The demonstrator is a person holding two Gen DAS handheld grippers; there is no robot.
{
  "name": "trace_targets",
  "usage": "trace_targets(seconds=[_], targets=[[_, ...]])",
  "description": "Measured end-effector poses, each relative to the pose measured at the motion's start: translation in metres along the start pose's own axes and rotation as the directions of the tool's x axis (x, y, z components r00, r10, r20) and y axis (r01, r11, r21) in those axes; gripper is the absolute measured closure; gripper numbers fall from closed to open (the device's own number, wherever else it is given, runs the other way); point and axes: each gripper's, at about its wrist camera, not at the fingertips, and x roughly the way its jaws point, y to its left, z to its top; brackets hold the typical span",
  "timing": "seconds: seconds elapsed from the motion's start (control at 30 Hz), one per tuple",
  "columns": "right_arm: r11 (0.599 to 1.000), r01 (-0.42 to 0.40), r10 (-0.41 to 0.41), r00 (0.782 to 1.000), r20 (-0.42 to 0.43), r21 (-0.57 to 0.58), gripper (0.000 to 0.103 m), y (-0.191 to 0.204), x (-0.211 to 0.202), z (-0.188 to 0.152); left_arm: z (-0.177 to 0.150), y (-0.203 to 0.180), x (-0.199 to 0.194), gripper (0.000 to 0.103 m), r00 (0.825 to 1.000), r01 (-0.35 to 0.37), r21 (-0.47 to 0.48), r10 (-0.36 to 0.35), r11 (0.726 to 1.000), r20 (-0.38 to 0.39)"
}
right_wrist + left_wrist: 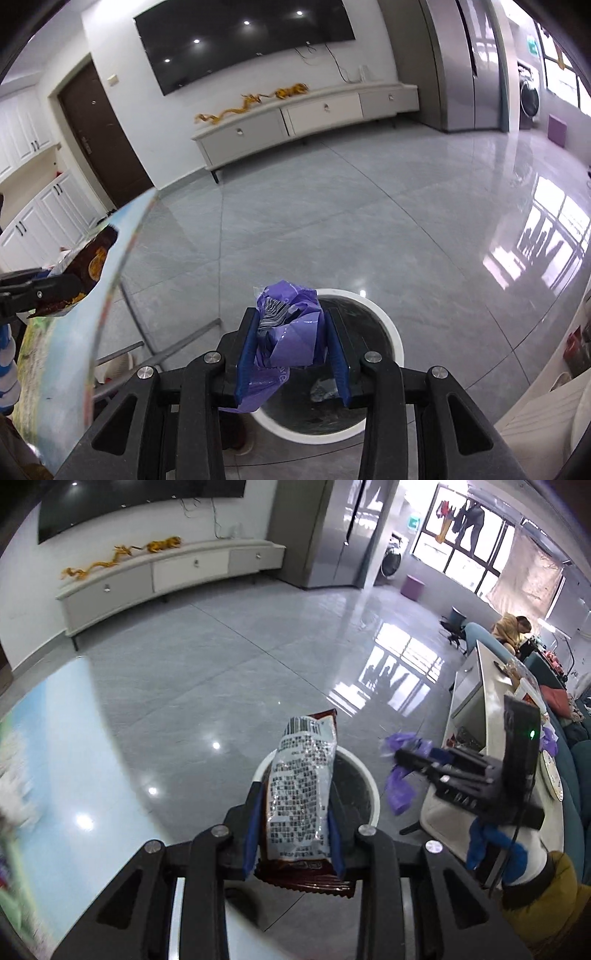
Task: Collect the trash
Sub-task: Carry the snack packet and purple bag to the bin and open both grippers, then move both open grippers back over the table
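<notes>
My left gripper [295, 794] is shut on a silver printed snack wrapper [301, 797] with brown ends, which stands upright between the blue pads. Below and just behind it is a round bin [370, 786] with a white rim and dark inside. My right gripper [291, 321] is shut on a crumpled purple plastic bag [291, 339] directly above the same bin [393, 332], where some scraps lie at the bottom. In the left wrist view the right gripper [402, 758] reaches in from the right with the purple bag [399, 788]. In the right wrist view the left gripper [62, 288] and wrapper [94, 258] sit at the left edge.
A table with a blue-green printed cover [74, 332] stands left of the bin. A white low table [491, 701] with clutter is to the right, and a person [513, 627] sits beyond it. A long TV cabinet [147, 576] lines the far wall across glossy grey floor.
</notes>
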Motion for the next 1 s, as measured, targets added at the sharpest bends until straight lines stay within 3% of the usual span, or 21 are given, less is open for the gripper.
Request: trace_targets(seconds=[0.13, 0.2, 0.23, 0.3, 0.43, 0.63, 0.83, 1.0], targets=[[1.0, 0.003, -0.003, 0.999, -0.038, 0.009, 0.065, -0.013, 0.023, 0.002, 0.013, -0.009, 0.033, 0.067, 0.999, 0.038, -0.019, -0.038, 0.999, -0.029], [1.0, 0.008, -0.007, 0.998, -0.06, 0.012, 0.061, -0.016, 0.037, 0.002, 0.017, -0.009, 0.047, 0.054, 0.998, 0.054, -0.035, -0.055, 0.998, -0.041], [1.0, 0.01, -0.009, 0.998, -0.069, 0.016, 0.058, -0.019, 0.044, 0.002, 0.017, -0.008, 0.053, 0.052, 0.997, 0.063, -0.046, -0.065, 0.997, -0.045], [1.0, 0.019, -0.018, 0.997, -0.08, 0.023, 0.051, -0.023, 0.051, -0.002, 0.016, -0.008, 0.06, 0.05, 0.996, 0.072, -0.058, -0.075, 0.996, -0.051], [0.998, 0.034, -0.03, 0.995, -0.096, 0.044, 0.051, -0.031, 0.059, -0.006, 0.012, -0.004, 0.058, 0.05, 0.997, 0.064, -0.059, -0.067, 0.996, -0.048], [0.999, 0.008, -0.006, 0.998, -0.063, 0.033, 0.051, -0.02, 0.037, -0.006, 0.007, 0.001, 0.022, 0.05, 0.999, 0.005, -0.034, -0.003, 0.999, 0.044], [0.999, -0.042, 0.042, 0.999, -0.002, 0.002, 0.051, 0.009, 0.011, 0.004, -0.014, 0.021, -0.035, 0.05, 0.984, -0.052, -0.056, 0.06, 0.997, 0.166], [0.993, -0.089, 0.093, 0.994, 0.054, -0.073, 0.051, 0.049, -0.02, 0.009, -0.041, 0.034, -0.077, 0.05, 0.973, -0.129, -0.054, 0.137, 0.99, 0.186]])
